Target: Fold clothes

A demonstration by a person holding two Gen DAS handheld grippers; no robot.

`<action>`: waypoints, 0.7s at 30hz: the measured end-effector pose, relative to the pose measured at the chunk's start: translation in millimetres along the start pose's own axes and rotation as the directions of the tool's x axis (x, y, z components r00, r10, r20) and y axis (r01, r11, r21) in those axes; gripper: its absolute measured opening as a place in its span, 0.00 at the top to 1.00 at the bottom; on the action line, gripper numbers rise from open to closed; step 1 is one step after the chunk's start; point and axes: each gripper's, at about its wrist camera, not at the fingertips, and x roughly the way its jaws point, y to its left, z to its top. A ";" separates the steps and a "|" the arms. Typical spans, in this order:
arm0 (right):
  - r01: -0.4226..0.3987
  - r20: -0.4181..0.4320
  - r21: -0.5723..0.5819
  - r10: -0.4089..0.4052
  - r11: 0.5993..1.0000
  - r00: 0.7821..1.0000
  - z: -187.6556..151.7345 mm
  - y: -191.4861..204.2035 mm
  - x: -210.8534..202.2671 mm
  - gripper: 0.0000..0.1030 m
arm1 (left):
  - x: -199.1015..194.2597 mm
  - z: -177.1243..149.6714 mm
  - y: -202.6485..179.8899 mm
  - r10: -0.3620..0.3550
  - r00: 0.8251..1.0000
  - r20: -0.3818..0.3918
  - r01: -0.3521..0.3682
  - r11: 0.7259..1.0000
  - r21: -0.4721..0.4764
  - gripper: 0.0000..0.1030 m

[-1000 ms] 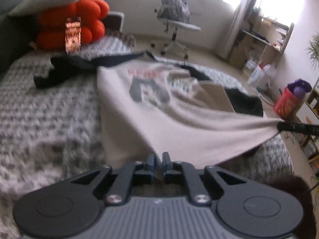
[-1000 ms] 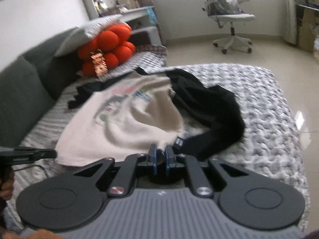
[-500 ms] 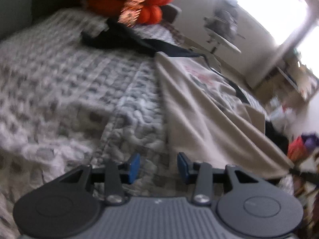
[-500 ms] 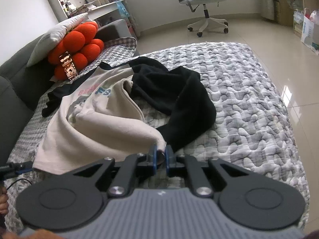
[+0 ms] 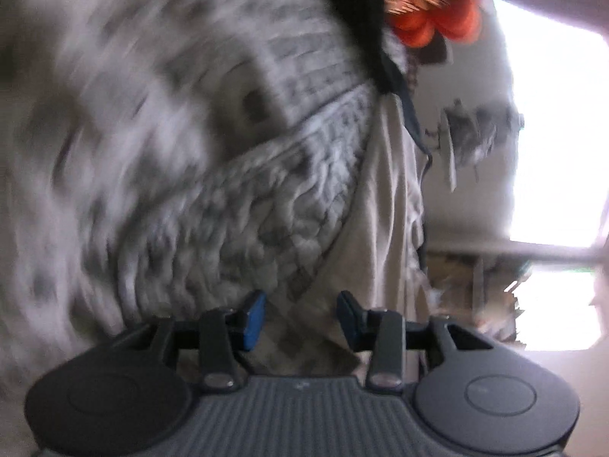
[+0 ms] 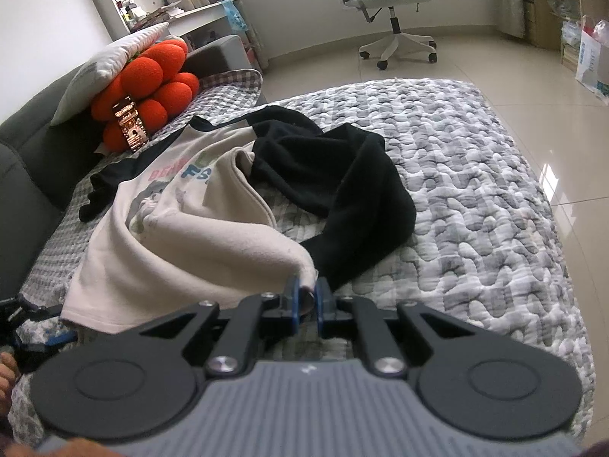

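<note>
The right gripper (image 6: 307,297) pinches the shirt (image 6: 182,243) hem beside the black garment (image 6: 342,175), likely tensioning it. The left gripper (image 5: 300,316), blurred, hangs wide open near the shirt edge, empty.

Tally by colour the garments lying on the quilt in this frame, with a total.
Cream: 1, the printed shirt, one corner pinched in the right gripper
Black: 1, the black garment, partly under the shirt
Total: 2
The left gripper is open and holds neither.
</note>
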 end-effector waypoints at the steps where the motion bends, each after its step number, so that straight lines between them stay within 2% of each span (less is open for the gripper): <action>1: -0.001 0.001 0.001 0.001 1.000 1.000 0.0 0.6 0.4 0.90 | 0.8 0.2 5.7 -0.023 1.000 -0.007 0.023 0.998 -0.058 0.58; 4: -0.004 0.002 0.002 0.004 1.000 1.000 -0.1 2.4 1.1 0.90 | 2.9 -1.1 20.2 -0.084 0.996 -0.010 0.080 0.975 -0.207 0.58; 9: -0.006 0.002 -0.003 0.006 1.000 1.000 -1.4 5.7 1.6 0.90 | 5.9 -10.7 33.0 -0.143 0.989 0.042 0.149 0.926 -0.348 0.59; 10: -0.008 0.004 -0.003 0.008 1.000 1.000 -1.5 6.4 1.3 0.90 | 5.3 -11.6 31.4 -0.140 0.989 0.046 0.148 0.925 -0.349 0.61; 12: -0.012 0.007 -0.003 0.012 1.000 1.000 -1.7 7.8 0.6 0.90 | 3.6 -13.1 27.1 -0.131 0.990 0.051 0.140 0.928 -0.344 0.86; 14: -0.023 0.017 -0.009 0.023 1.000 1.000 -1.3 9.9 -5.2 0.90 | -1.6 -14.4 18.3 -0.103 0.991 0.087 0.124 0.944 -0.304 0.89; 16: -0.034 0.027 -0.015 0.035 0.999 0.999 -0.9 12.0 -10.9 0.90 | -17.4 -15.7 1.9 -0.058 0.983 0.174 0.094 0.974 -0.205 0.90; 18: -0.045 0.037 -0.021 0.046 0.999 0.998 -0.5 14.2 -16.7 0.90 | -35.9 -17.8 -16.6 -0.032 0.963 0.269 0.059 0.994 -0.091 0.91; 21: -0.087 0.039 -0.048 0.089 0.995 0.995 -1.1 22.0 -27.3 0.90 | -59.1 -21.7 -40.9 -0.030 0.935 0.355 0.017 0.999 0.038 0.91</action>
